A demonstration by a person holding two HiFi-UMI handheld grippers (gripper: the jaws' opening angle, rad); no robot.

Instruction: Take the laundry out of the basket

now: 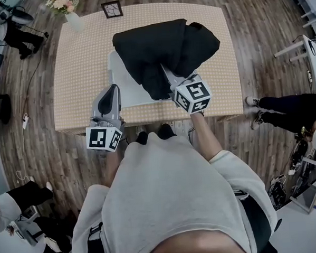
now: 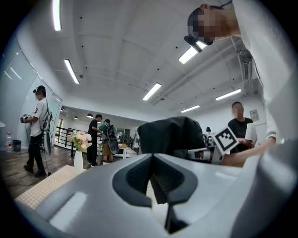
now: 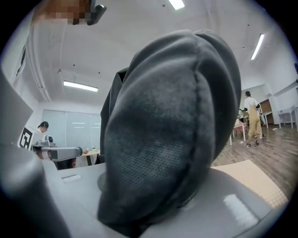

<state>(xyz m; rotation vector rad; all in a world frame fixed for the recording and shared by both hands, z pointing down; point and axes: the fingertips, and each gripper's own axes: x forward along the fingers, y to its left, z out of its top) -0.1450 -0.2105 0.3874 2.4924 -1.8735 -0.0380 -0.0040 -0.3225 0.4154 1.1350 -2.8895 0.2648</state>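
Observation:
A black garment (image 1: 164,49) is bunched over the white basket (image 1: 125,90) in the middle of the checked table (image 1: 76,74). My right gripper (image 1: 167,79) reaches into it from the front and is shut on a thick fold. In the right gripper view that dark fabric (image 3: 167,125) fills the frame and hides the right gripper (image 3: 153,204). My left gripper (image 1: 110,98) hovers at the basket's front left corner, shut with nothing in it. In the left gripper view the left gripper (image 2: 152,160) points at the garment (image 2: 170,135), apart from it.
A vase of flowers (image 1: 67,9) and a small picture frame (image 1: 112,8) stand at the table's far edge. A person's legs (image 1: 284,109) are on the floor to the right, beside a white table frame (image 1: 301,42). Other people stand around the room.

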